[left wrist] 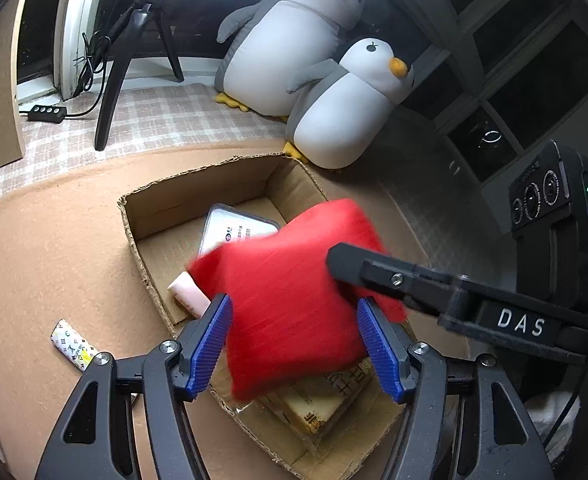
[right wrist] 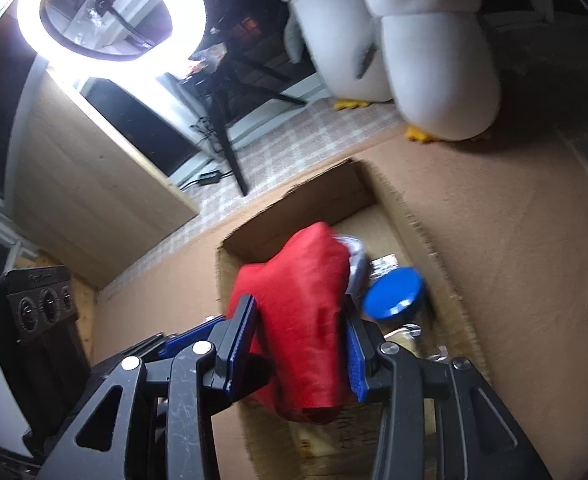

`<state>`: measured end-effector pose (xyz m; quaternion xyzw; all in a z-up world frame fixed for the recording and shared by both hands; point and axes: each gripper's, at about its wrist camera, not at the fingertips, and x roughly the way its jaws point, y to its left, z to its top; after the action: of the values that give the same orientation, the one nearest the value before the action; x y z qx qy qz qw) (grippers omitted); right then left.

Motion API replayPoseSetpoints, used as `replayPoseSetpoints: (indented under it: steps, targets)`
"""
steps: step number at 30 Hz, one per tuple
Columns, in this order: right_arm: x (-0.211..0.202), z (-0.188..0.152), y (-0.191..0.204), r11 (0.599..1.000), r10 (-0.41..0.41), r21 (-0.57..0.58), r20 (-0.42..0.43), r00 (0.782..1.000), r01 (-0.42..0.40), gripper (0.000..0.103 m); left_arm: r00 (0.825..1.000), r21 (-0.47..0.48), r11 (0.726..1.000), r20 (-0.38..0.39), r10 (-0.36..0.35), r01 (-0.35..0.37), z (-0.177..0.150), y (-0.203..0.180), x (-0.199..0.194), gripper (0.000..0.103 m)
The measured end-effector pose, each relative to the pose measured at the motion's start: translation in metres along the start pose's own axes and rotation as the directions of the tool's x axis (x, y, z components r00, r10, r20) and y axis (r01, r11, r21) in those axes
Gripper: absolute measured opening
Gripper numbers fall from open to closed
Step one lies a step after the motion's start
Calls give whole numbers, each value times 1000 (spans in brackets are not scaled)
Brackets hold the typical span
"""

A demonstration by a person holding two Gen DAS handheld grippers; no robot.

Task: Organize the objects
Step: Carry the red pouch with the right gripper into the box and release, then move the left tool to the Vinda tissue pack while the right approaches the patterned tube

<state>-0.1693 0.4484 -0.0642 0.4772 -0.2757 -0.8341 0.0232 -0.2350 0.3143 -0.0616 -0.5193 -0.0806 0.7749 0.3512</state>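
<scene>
A red cushion [left wrist: 290,296] hangs, blurred, over an open cardboard box [left wrist: 198,188]. My right gripper [right wrist: 299,344] is shut on the red cushion [right wrist: 309,320]; its black finger [left wrist: 357,268] shows pressed on the cushion in the left wrist view. My left gripper [left wrist: 297,344] is open, its blue pads on either side of the cushion, apart from it. In the box lie a white flat pack [left wrist: 234,224], a pink tube [left wrist: 188,294], a tan packet [left wrist: 321,404] and a blue-lidded jar [right wrist: 393,292].
Two plush penguins [left wrist: 333,92] stand behind the box. A small patterned packet [left wrist: 72,344] lies on the brown mat left of the box. A tripod [left wrist: 134,48], a power strip [left wrist: 48,113] and a ring light [right wrist: 110,16] stand at the back left.
</scene>
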Motion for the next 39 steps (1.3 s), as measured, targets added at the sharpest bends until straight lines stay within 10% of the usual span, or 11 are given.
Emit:
replayPoseSetpoints:
  steps: [20, 39]
  targets:
    - [-30, -24, 14, 997, -31, -63, 60, 998, 35, 52, 998, -2, 999, 27, 53, -53, -41, 13, -57, 70]
    - [-1, -68, 106, 955, 69, -289, 4, 998, -65, 52, 965, -230, 951, 118, 236, -204, -115, 144, -182, 70]
